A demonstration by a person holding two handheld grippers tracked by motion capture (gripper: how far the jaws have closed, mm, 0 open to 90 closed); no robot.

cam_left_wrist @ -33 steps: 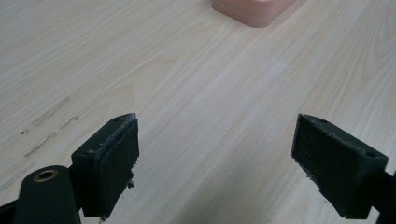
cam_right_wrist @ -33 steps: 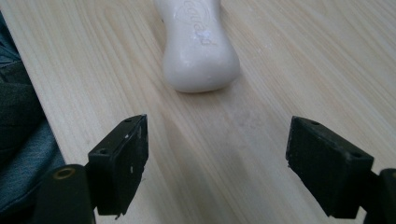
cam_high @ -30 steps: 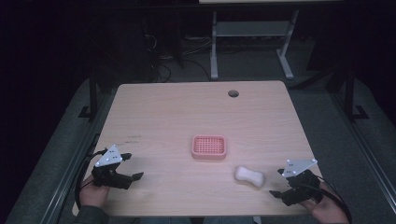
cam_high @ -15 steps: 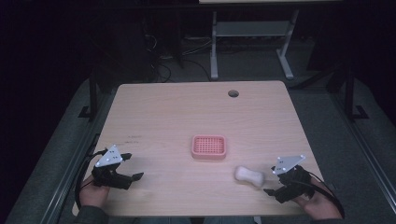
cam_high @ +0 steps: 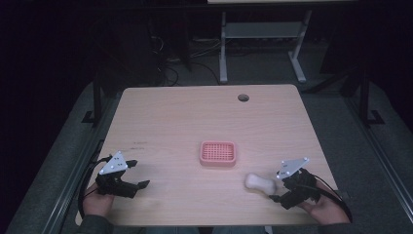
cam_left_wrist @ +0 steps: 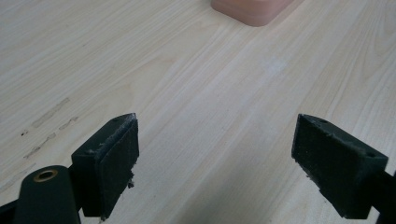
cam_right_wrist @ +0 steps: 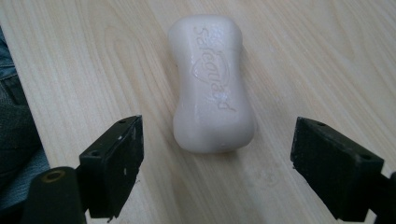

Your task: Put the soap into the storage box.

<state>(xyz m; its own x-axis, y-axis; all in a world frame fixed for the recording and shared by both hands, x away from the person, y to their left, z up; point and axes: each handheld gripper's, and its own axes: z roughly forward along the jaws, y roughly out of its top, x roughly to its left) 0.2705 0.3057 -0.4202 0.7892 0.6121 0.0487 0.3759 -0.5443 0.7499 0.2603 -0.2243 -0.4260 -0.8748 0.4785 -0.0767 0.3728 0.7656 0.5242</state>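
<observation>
Dark floor and a metal frame surround the light wooden counter (cam_high: 204, 122) in the high view. A pink soap dish (cam_high: 218, 153) sits near the middle of the counter. A white soap bar (cam_high: 259, 183) lies flat to the right of the dish and nearer the person, apart from it. The right hand-held gripper (cam_high: 273, 193) sits at the near right edge, its tips just beside the bar's right end. The left hand-held gripper (cam_high: 142, 185) rests at the near left, well apart from both dish and bar, pointing toward the counter's middle.

Left gripper view: the left hand-held gripper (cam_left_wrist: 215, 163) has its jaws spread wide with bare wood grain between them; it holds nothing. A corner of the soap dish (cam_left_wrist: 252, 9) shows at the top edge, farther off.

Right gripper view: the right hand-held gripper (cam_right_wrist: 217, 165) has its jaws wide apart, having just been opening. The soap bar (cam_right_wrist: 212, 79) lies lengthwise ahead of them, lettered face up, its near end just short of the gap. Neither pad touches it, and nothing is gripped. Blue cloth shows past the counter edge at the far left.
</observation>
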